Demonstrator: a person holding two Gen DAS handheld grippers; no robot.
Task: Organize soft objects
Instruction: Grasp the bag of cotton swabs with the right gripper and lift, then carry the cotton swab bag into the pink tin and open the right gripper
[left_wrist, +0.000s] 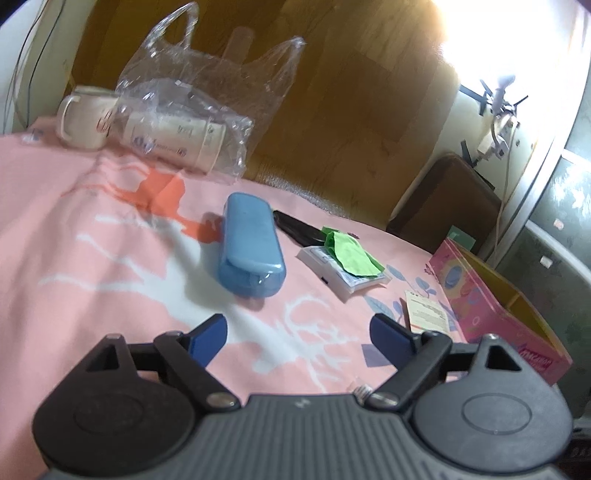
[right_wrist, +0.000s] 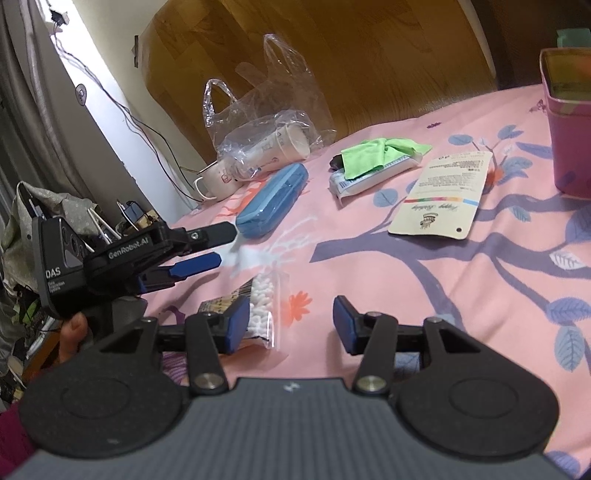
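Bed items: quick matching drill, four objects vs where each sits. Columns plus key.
1. green cloth
2. paper cups
3. blue case
4. mug

A. inside the clear plastic bag
B. draped over the white packet
C. beside the bag, at the bedspread's edge
D. lying alone on the bedspread, ahead of the left hand-held gripper

Pairs: 1-B, 2-A, 3-D, 4-C

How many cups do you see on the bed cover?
2. One handled mug stands upright at the far edge, beside the clear plastic bag. One paper cup lies on its side inside that bag; more cups may be nested in it, which I cannot tell.
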